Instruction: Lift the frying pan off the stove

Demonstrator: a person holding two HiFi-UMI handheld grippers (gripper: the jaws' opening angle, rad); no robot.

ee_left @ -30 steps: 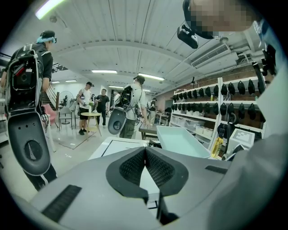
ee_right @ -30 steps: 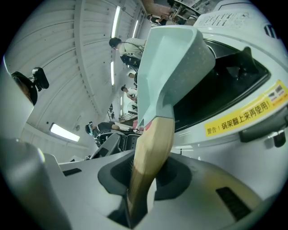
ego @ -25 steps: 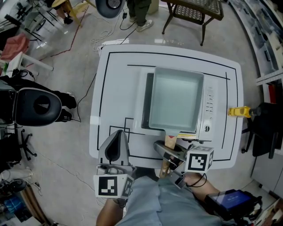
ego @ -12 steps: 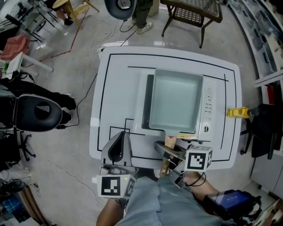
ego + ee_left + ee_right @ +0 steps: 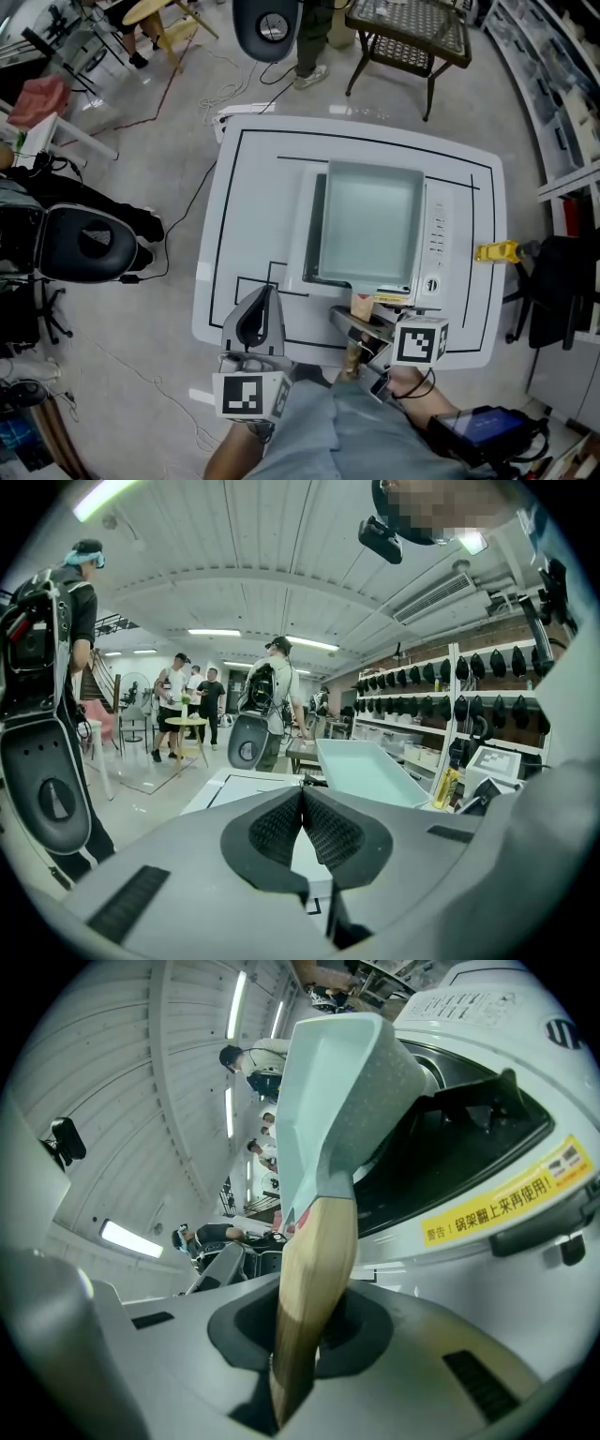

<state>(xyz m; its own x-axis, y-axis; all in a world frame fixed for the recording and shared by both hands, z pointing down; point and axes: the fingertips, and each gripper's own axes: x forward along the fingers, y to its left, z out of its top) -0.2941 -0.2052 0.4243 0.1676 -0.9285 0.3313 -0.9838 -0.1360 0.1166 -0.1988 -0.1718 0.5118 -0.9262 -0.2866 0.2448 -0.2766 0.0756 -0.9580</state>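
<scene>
A pale green square frying pan rests over the black top of a white stove on the white table. Its wooden handle points toward me. My right gripper is shut on that handle; in the right gripper view the handle runs between the jaws of the right gripper, with the pan beyond. I cannot tell whether the pan touches the stove. My left gripper hangs shut and empty over the table's near edge, left of the handle; its pads meet.
A yellow object sticks out at the table's right edge. A black office chair stands to the left, a wicker table beyond the far edge. People stand in the background of the left gripper view. Cables lie on the floor.
The head view has drifted, so the table sits slightly lower in frame. The right gripper stays on the handle, and the left gripper has barely moved.
</scene>
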